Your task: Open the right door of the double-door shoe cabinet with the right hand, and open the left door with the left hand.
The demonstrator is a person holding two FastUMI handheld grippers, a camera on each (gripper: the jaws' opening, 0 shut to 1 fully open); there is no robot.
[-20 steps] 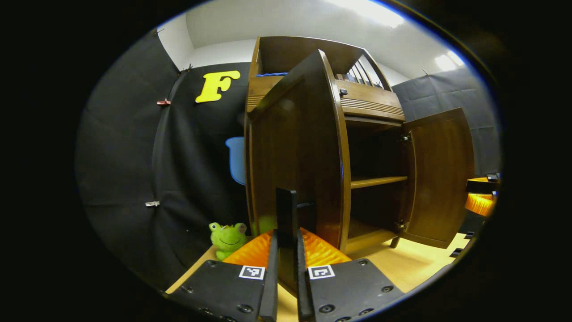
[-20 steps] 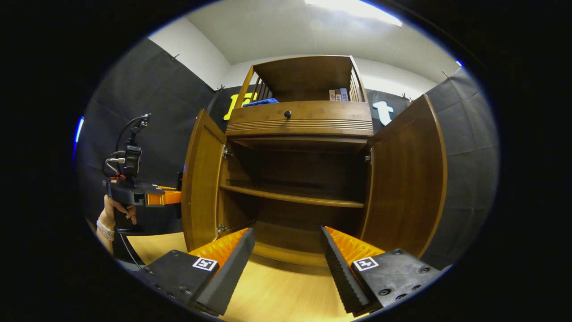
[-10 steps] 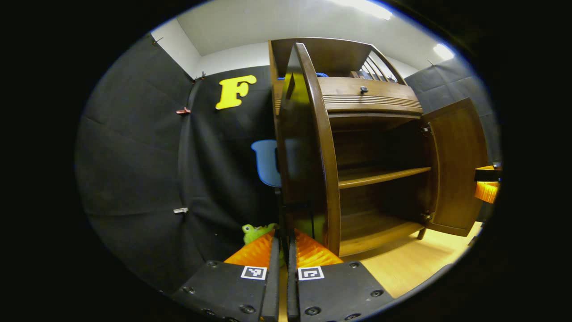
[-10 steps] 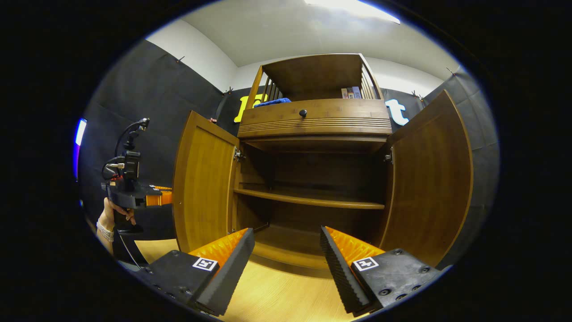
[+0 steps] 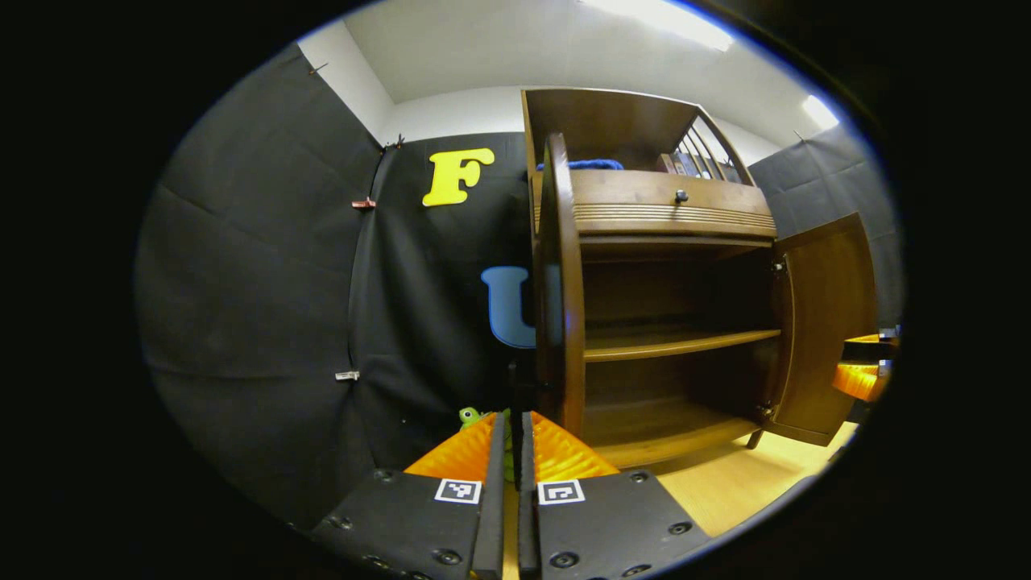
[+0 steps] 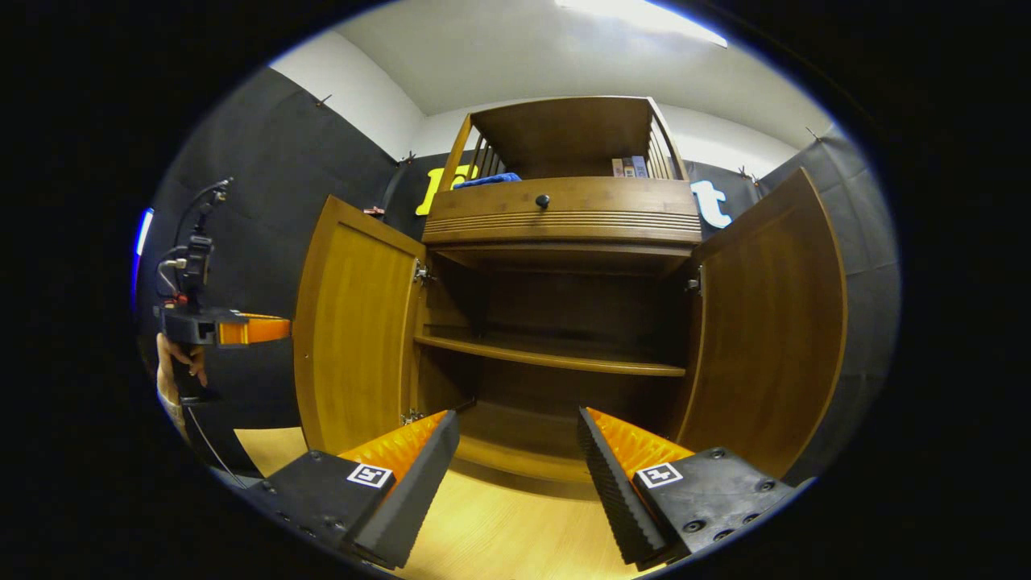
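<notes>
Pale wooden floor (image 6: 499, 540) carries the brown double-door wooden shoe cabinet (image 6: 564, 217), both doors swung wide. Left gripper (image 5: 511, 451) is pinched nearly closed at the left door's edge (image 5: 556, 290); right gripper (image 6: 515, 459) gapes wide, holding nothing.

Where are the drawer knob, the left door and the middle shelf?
drawer knob (image 6: 542, 200), right gripper view, its round face.
left door (image 6: 354, 330), right gripper view, inner panel.
middle shelf (image 6: 556, 360), right gripper view, front edge.

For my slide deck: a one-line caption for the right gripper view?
Open tongs face the shoe cabinet, left door and right door both open.
</notes>
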